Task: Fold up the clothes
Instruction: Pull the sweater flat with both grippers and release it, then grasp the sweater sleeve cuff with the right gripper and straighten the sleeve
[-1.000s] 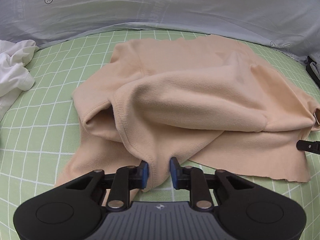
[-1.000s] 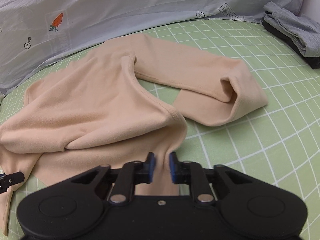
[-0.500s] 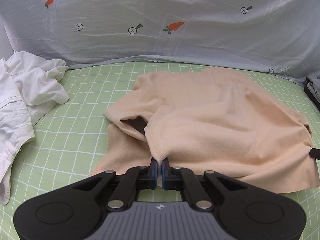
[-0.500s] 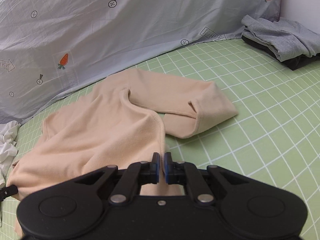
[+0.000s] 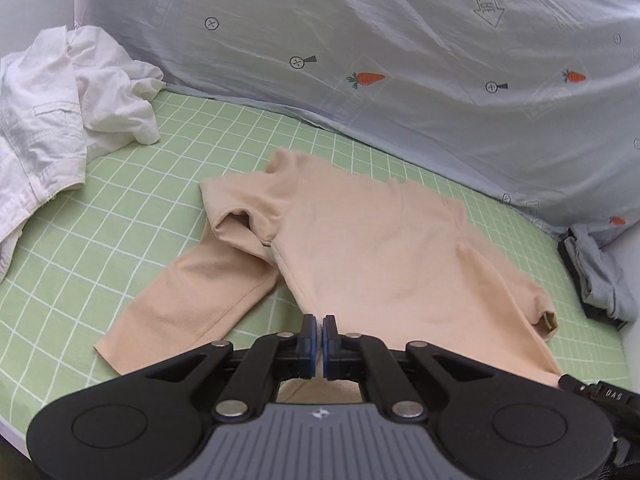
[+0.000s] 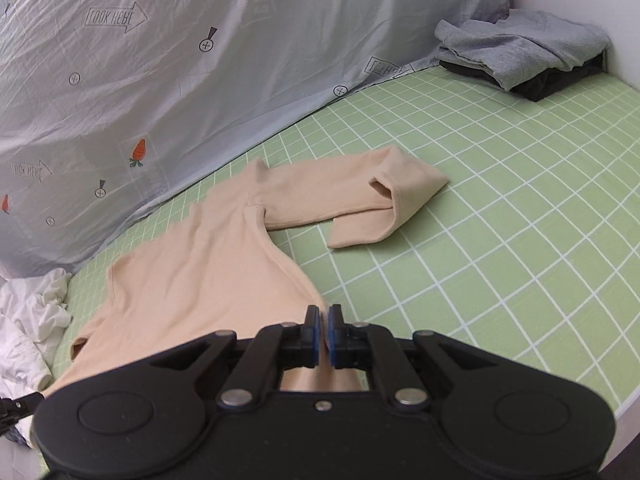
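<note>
A beige long-sleeved top (image 5: 380, 248) lies spread on the green checked bed sheet (image 5: 140, 200), its body pulled taut toward me. My left gripper (image 5: 319, 326) is shut on the top's near hem at its left side. My right gripper (image 6: 325, 318) is shut on the same hem of the top (image 6: 200, 272) at its right side. The left sleeve (image 5: 192, 292) lies flat, angled toward me. The right sleeve (image 6: 360, 204) is doubled back on itself on the sheet (image 6: 520, 240).
A crumpled white garment (image 5: 52, 128) lies at the far left. A folded grey and black pile (image 6: 524, 52) sits at the far right corner by the white wall. A grey carrot-print cloth (image 5: 400, 60) rises along the back.
Both grippers closed on the hem, then lifted and pulled it back toward me. The bunched top has stretched out flat and both sleeves now lie exposed.
</note>
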